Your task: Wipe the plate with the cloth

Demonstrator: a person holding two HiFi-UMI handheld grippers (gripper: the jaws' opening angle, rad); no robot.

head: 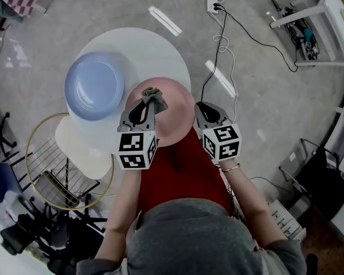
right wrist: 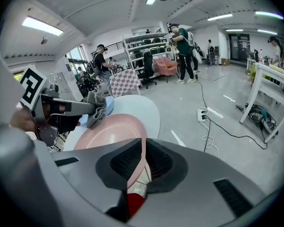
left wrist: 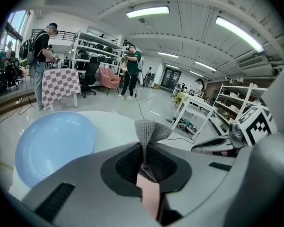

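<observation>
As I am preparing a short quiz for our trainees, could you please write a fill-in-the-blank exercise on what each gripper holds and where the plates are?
1. The left gripper is shut on the grey ____.
2. The right gripper is shut on the pink plate's ____.
3. The blue plate lies on the white ____.

Missing words: cloth; rim; table.
</observation>
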